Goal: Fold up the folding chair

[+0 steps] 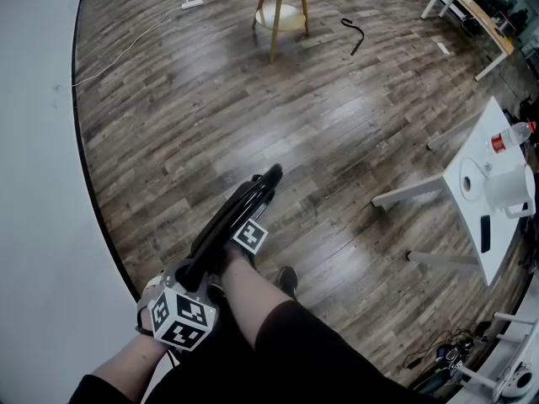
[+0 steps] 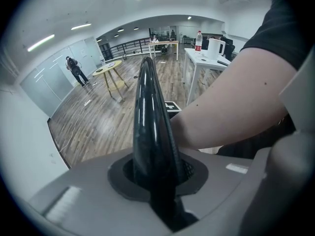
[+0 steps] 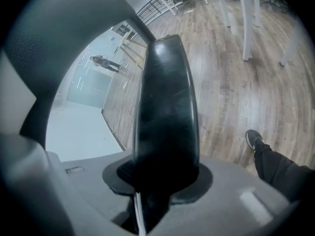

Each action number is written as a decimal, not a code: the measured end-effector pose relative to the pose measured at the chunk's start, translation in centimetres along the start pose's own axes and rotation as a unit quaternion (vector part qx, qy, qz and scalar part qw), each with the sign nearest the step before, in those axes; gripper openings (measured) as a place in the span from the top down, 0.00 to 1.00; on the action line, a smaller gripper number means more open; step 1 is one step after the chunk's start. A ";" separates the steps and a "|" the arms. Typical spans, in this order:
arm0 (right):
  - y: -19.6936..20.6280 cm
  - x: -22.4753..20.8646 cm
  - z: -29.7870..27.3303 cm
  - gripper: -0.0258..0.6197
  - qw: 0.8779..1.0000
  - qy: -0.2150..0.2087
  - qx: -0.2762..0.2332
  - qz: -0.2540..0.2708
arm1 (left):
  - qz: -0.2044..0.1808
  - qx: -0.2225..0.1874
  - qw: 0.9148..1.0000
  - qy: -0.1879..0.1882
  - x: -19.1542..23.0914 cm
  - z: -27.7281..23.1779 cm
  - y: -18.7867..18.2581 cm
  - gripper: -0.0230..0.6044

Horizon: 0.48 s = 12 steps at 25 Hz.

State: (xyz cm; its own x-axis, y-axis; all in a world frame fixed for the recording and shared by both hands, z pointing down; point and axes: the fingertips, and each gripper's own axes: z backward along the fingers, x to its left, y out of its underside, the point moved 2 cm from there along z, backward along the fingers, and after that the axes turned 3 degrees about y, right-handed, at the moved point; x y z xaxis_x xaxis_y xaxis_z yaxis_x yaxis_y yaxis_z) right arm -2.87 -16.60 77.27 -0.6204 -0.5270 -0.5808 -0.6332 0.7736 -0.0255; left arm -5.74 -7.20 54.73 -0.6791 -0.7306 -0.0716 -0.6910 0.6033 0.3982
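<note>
Pinched with the left gripper [image 1: 195, 274] on the near end of the folding chair [image 1: 253, 196], jaws nearly together on its thin black edge; clamped further along with the right gripper [image 1: 244, 225], jaws somewhat wider on a thicker part. Best to keep both grips firm, press the halves together evenly and avoid twisting one end against the other. Looks all but flat already: a slim, glossy black bundle with no gap showing. Held low beside the person's leg [image 1: 253, 297], slanting away toward the wood floor [image 1: 337, 141] (far tip touching or not, cannot tell)
</note>
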 end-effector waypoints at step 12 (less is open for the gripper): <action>0.1 1.4 -0.1 0.74 1.000 -0.022 0.003 -0.004 | -0.029 0.014 0.999 -0.018 1.0 0.1 0.1 0.86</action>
State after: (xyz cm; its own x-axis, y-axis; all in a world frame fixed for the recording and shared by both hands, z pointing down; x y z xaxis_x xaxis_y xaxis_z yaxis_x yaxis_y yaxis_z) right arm -3.83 -17.33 76.58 -0.5947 -0.5173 -0.6154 -0.6354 0.7714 -0.0344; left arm -6.47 -7.86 54.61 -0.6464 -0.7525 -0.1262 -0.7351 0.5698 0.3672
